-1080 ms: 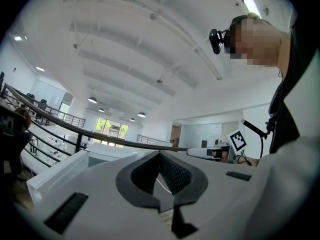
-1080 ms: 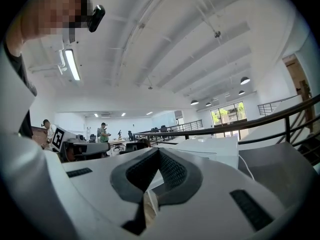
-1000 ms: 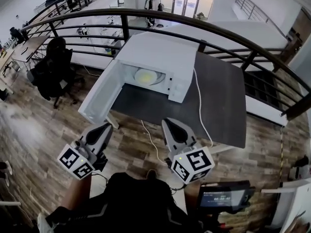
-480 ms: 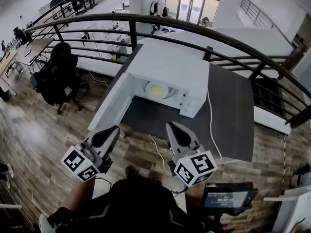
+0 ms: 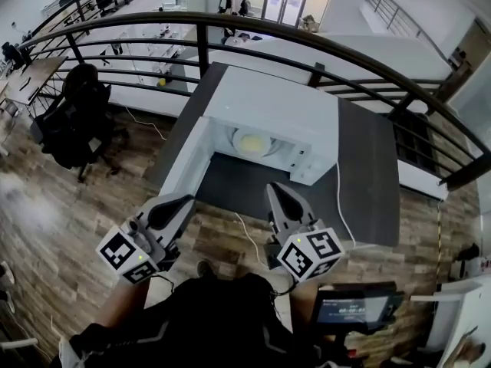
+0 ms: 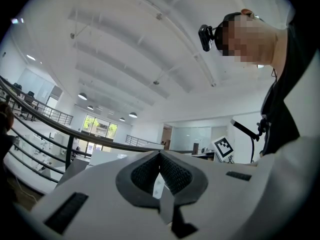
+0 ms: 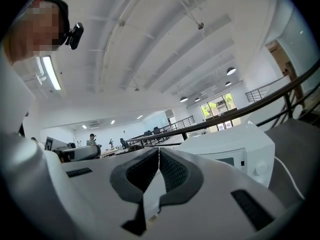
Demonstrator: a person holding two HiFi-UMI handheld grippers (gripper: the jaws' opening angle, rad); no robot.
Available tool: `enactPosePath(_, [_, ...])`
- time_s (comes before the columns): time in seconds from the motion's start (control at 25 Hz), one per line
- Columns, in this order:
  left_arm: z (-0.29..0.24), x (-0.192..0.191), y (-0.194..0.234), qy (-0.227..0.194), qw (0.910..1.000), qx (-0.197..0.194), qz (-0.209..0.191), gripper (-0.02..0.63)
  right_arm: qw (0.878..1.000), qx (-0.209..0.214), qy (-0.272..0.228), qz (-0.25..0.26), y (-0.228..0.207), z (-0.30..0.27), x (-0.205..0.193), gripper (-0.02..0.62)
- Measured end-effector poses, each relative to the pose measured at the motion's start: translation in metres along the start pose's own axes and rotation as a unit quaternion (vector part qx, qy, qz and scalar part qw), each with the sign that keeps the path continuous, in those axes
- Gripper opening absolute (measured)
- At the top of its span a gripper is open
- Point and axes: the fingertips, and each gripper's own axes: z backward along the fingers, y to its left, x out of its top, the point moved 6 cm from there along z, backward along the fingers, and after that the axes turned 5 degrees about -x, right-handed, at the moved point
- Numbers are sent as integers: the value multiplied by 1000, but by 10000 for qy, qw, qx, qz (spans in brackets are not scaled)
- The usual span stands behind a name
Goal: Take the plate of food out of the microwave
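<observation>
Plate of food: where is it?

Inside the microwave, on the floor of the open cavity. The door hangs out to the left. Nothing touches the plate.

What has just changed?

The person has stepped in. The microwave now looks bigger and lower in the head view than it did a second ago. The gap between the cavity and the tips of the left gripper and right gripper has shrunk. Both point toward the opening from the near edge of the worktop.

And the jaws?

Clenched on both grippers, tip against tip, with nothing between them.

So what does that mean for the task?

I judge this is only the approach. The reach into the cavity is not yet begun, and at least one pair of jaws has to part before it can take the plate's rim.

What does one view give that the others lack?

Only the head view shows the plate, the door and both grippers together. The right gripper view looks past its closed jaws to the microwave's control-panel end, with the cavity out of sight. The left gripper view shows the railing, the ceiling and the person. I cannot make out the plate there.
</observation>
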Motion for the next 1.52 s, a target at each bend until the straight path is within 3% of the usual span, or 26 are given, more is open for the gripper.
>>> enactPosePath(0.2, [-3,2,17,-14,9996,-196,184,3,9986,-208,111,-467,-8,-19,-17,0])
enactPosePath(0.56, [-28,-3,30,242,9996,150,75,2,9890,-270,256,-1432,-66,-47,-37,25])
enactPosePath(0.72, [-36,-3,37,280,9988,405,40,2,9714,-344,288,-2334,-91,-61,-55,55])
enactPosePath(0.88, [-43,-7,42,342,9978,576,2,3,9644,-419,389,-2581,-109,-71,-73,74])
enactPosePath(1.12, [-40,-10,42,425,9956,835,25,3,9400,-371,523,-3352,-116,-79,-103,103])
enactPosePath(1.2, [-36,-8,40,426,9952,881,-19,3,9331,-384,639,-3517,-117,-81,-117,140])
enactPosePath(1.52, [-38,-14,45,421,9945,961,-74,3,8904,-503,783,-4456,-154,-118,-171,185])
